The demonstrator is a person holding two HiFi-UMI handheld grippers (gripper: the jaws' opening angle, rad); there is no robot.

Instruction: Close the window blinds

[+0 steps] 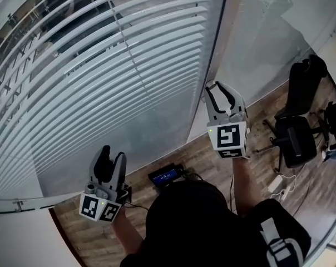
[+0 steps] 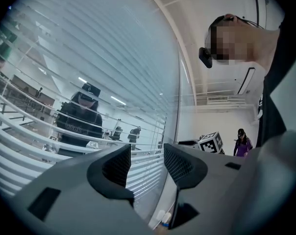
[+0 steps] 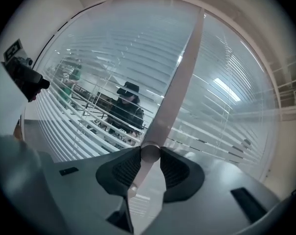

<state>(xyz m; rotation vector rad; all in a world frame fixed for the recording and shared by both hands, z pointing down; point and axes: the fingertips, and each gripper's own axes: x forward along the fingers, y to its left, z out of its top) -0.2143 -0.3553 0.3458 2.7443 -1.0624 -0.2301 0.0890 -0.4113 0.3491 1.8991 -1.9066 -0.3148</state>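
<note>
White horizontal-slat window blinds (image 1: 101,65) hang over the glass, their slats tilted apart so the pane shows between them. At the blinds' right edge runs a pale, translucent control rod (image 3: 177,77). The right tongs (image 3: 150,156) are clamped on it, both ribbed pads pressing its sides. The left tongs (image 2: 145,163) stand apart with nothing between them, low before the blinds' lower slats.

The grey left gripper (image 2: 146,152) is shown with its two dark ribbed jaws standing apart, and nothing is held between them. Beyond them, white horizontal-slat window blinds (image 2: 89,58) are spread across the glass, with gaps left between the slats. A dark-clothed figure (image 2: 80,117) is seen among the slats. A white vertical window frame (image 2: 186,77) is seen just right of the blinds, and a person in a purple top (image 2: 242,144) farther right.
</note>
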